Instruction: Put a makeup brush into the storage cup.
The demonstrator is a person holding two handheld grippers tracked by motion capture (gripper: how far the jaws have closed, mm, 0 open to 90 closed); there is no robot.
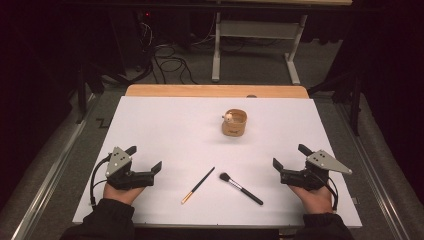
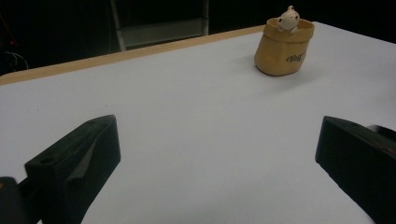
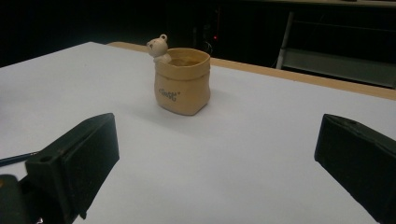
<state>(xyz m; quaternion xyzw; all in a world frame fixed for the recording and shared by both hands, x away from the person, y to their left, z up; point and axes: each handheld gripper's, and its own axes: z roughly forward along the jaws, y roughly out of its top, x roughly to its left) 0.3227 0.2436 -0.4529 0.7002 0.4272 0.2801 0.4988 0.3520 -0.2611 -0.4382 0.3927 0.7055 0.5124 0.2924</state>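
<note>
Brushes (image 1: 198, 185) (image 1: 240, 188) lie untouched on the tabletop (image 1: 165, 125); your left tool (image 1: 145, 158) and right tool (image 1: 289, 156) gape empty; pot (image 1: 234, 123) awaits.

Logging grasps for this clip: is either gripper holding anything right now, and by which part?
Nothing is held. The left gripper and right gripper are both open and rest on the table, apart from the thin brush and makeup brush.

Your high view looks down from the near side, both gripper views sit low, facing the far pot (image 1: 234, 123).
</note>
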